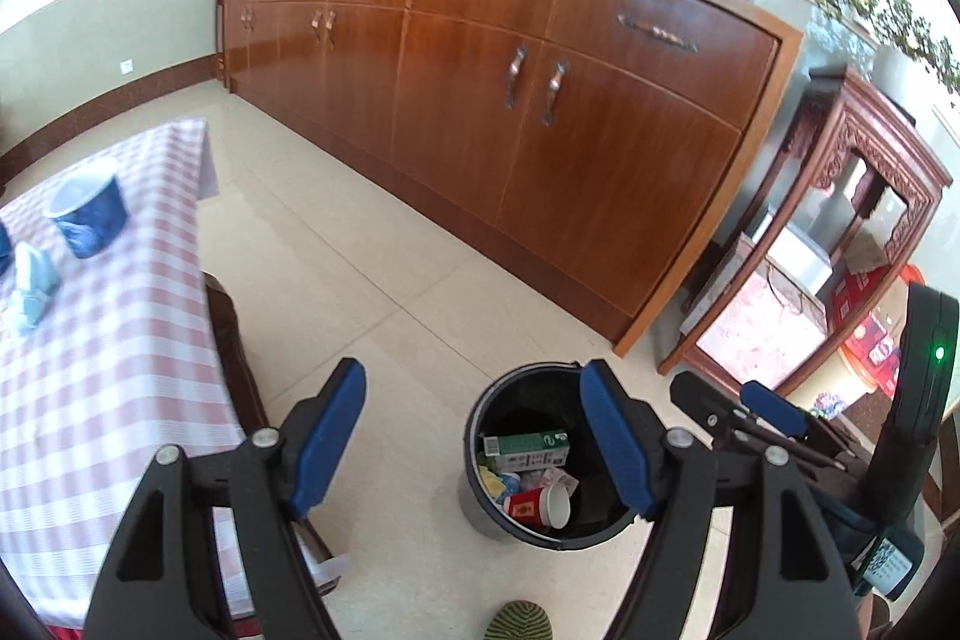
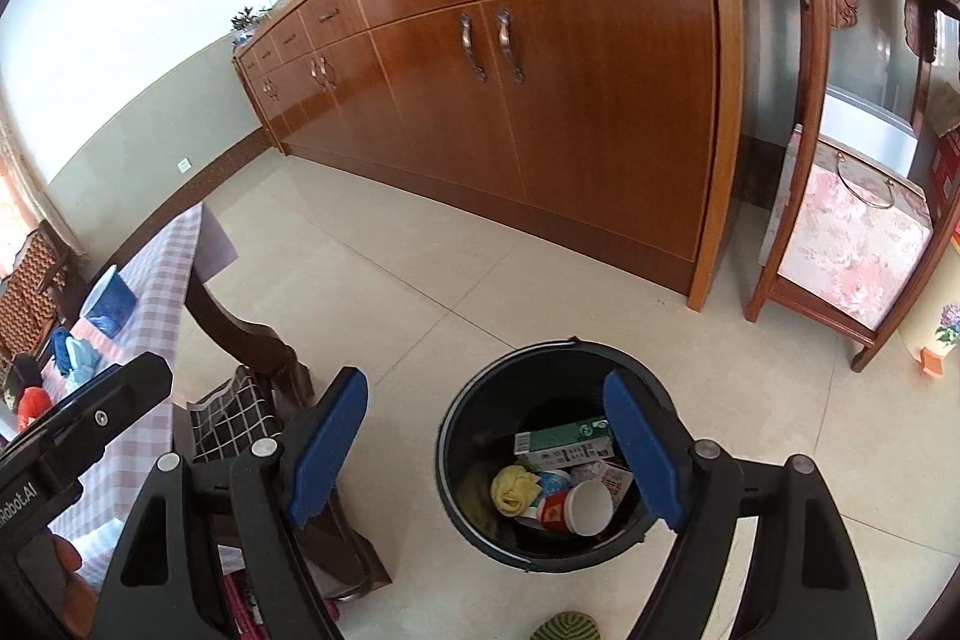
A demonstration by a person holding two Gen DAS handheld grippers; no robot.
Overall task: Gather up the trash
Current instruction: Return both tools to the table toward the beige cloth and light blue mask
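a: down on the floor by the sideboard [image 1: 510, 112] sits the black bin [image 1: 480, 496], already holding a green carton [image 1: 525, 447], a red paper cup [image 1: 537, 505] and some yellow wrapper. both tools hang above it.

b: holding anything?

a: no. the left tool [image 1: 474, 436] is spread wide with nothing between its blue pads, and the right tool [image 2: 486, 442] is just as wide and just as bare.

b: so what's left to collect?

a: from what i can see, a blue paper tub [image 1: 90, 214] and a crumpled pale blue tissue [image 1: 30, 289] on the table [image 1: 120, 370] with the pink check cloth, well apart from the bin.

b: what could go wrong?

a: i'd guess the tissue is limp and could slip out of a shallow pinch, and the tub is light, so a nudge might tip it. the dark chair [image 2: 252, 334] stands between bin and table, and the two tools are close enough to knock together.
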